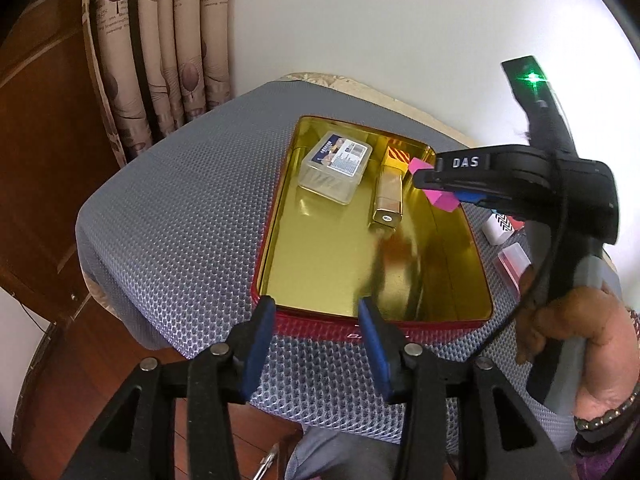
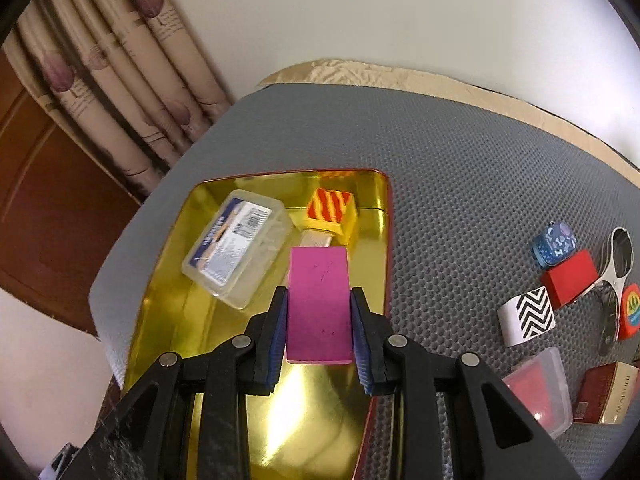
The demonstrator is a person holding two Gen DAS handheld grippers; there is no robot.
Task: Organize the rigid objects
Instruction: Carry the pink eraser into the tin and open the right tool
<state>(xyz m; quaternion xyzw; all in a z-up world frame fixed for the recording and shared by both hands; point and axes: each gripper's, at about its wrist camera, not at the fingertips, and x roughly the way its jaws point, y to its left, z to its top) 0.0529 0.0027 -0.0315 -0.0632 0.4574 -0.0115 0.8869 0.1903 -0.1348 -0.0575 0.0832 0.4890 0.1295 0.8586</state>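
Right gripper (image 2: pixel 320 320), fingers clamped on the pink block (image 2: pixel 318 304), holds it over the gold tin (image 2: pixel 168 280); released here it risks striking the gold case (image 1: pixel 387 196) at twelve o'clock; left gripper (image 1: pixel 316 344) stands partly open, empty.

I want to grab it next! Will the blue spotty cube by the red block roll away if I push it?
Probably not: the blue spotty cube has flat faces, so it would likely slide on the bumpy gray mat. It looks stiff. It sits against the red block, which might shift too.
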